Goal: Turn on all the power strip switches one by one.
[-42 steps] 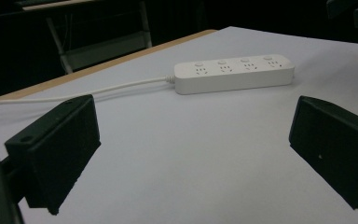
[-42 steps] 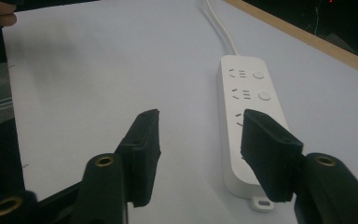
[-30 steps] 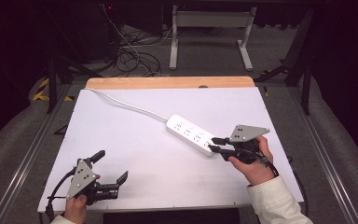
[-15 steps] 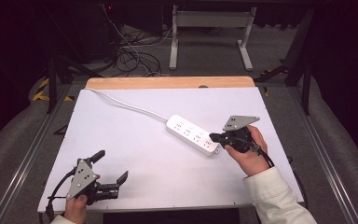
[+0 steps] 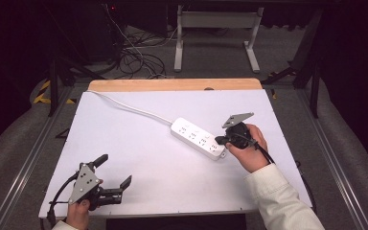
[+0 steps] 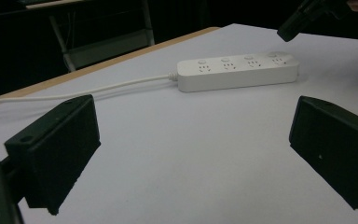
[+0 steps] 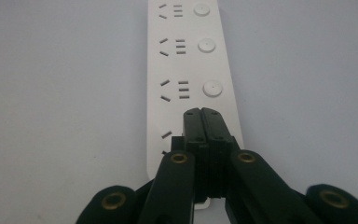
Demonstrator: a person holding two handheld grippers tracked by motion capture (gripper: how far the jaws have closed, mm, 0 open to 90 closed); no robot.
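Strip (image 5: pixel 199 138) lies slantwise on the table (image 5: pixel 139 158), past the middle toward the right edge, its cord (image 5: pixel 132 109) running off to the far left corner. The right gripper (image 5: pixel 219 141) has its jaws pressed together, empty, and its tip hangs over the near end of the strip, by the last switch (image 7: pixel 212 88) before that end; the jaws have just been closing with nothing between them. It looks set to press a switch with the closed tip. The risk is a skewed push: nothing pins the strip, so it may slide or swing on the smooth sheet instead of clicking. The tip may also land on the socket holes (image 7: pixel 173 90) beside the button and miss. The left gripper (image 5: pixel 114 173), jaws wide apart and empty, sits near the near left corner, well apart from the strip, so it cannot brace it from there.
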